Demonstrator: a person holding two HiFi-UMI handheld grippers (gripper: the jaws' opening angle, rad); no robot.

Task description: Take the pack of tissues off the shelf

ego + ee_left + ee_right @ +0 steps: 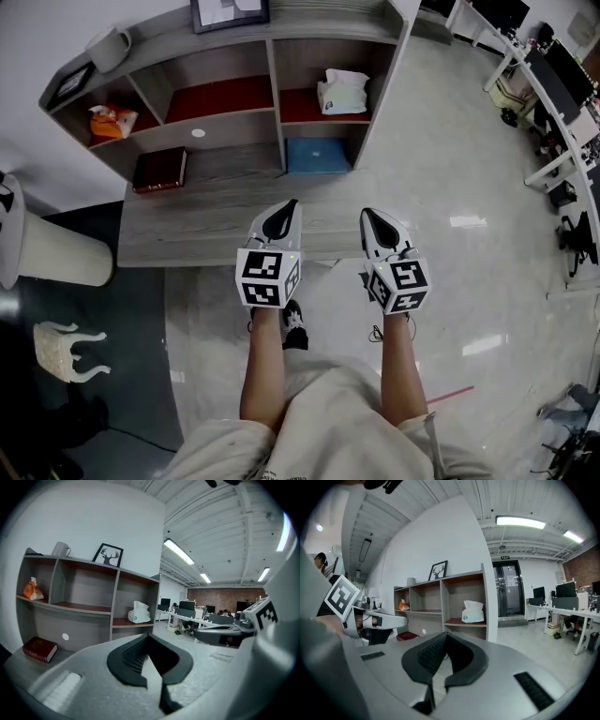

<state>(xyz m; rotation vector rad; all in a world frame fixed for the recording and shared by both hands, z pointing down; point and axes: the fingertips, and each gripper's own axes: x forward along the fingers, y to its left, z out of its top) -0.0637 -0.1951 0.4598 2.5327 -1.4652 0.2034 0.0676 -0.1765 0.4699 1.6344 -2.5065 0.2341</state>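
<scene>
The pack of tissues (342, 91) stands upright in the right-hand middle compartment of the shelf (216, 127), on its red board and well apart from both grippers. The shelf sits at the back of a grey table (216, 223). The left gripper (292, 203) and the right gripper (366, 213) are held side by side over the table's front edge, both pointing toward the shelf. Each has its jaws together with nothing between them. A blue item (318, 156) lies in the compartment below the tissues. An orange packet (112, 122) sits in the far left compartment, and a dark red book (159, 170) lies on the table under it. A mug (111, 47) and a framed deer picture (108, 555) stand on top of the shelf.
</scene>
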